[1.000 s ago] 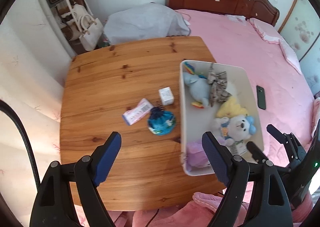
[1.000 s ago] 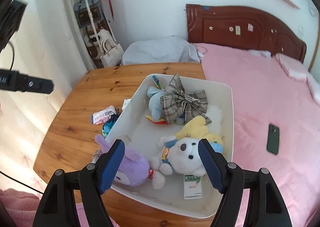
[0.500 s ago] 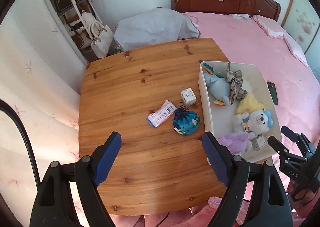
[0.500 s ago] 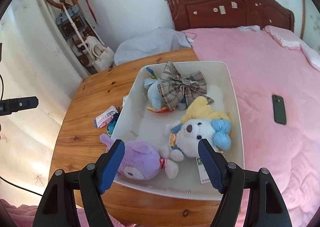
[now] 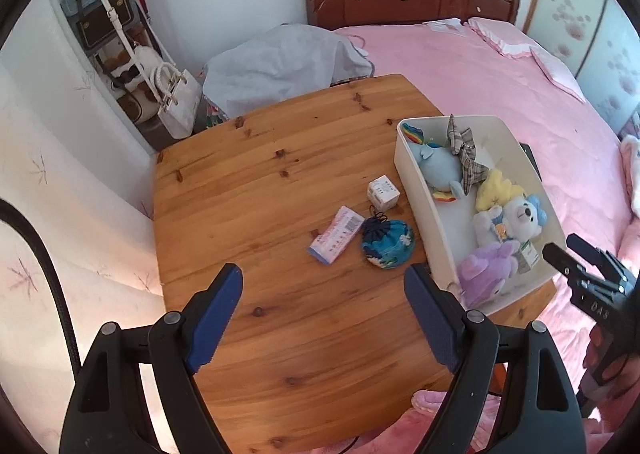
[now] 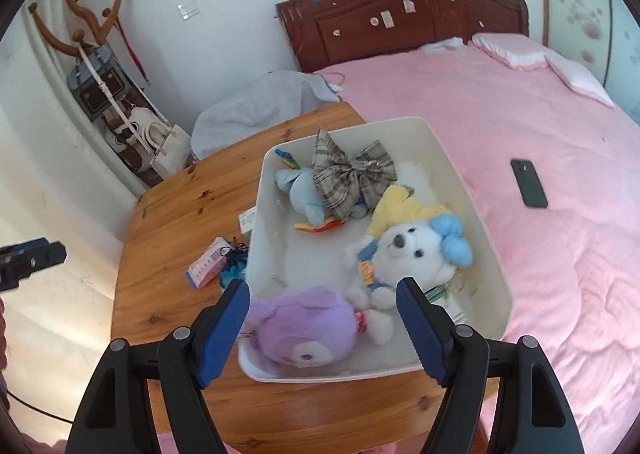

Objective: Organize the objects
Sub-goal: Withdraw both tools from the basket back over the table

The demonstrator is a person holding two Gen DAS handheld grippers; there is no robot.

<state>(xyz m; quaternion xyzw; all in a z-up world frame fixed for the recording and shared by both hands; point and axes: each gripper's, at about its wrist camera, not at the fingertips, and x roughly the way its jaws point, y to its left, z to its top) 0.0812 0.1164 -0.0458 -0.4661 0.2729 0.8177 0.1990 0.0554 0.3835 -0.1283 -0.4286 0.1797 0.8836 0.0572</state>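
White bin (image 5: 416,190) on the table's bed-side edge already holds the plush toys. Just beside its table-side wall lie three strays: small box (image 5: 383,193), pink packet (image 5: 336,234), blue pouch (image 5: 387,243). Left gripper (image 5: 322,312) and right gripper (image 6: 322,324) hover, jaws wide, empty, apparently positioning for those pickups.

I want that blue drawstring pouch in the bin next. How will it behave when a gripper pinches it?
The blue pouch looks like soft fabric, slumped in a low mound on the table, so it will probably squash and sag rather than hold shape. It seems unlikely to roll. Its dark cord lies loose on top and might snag or dangle.
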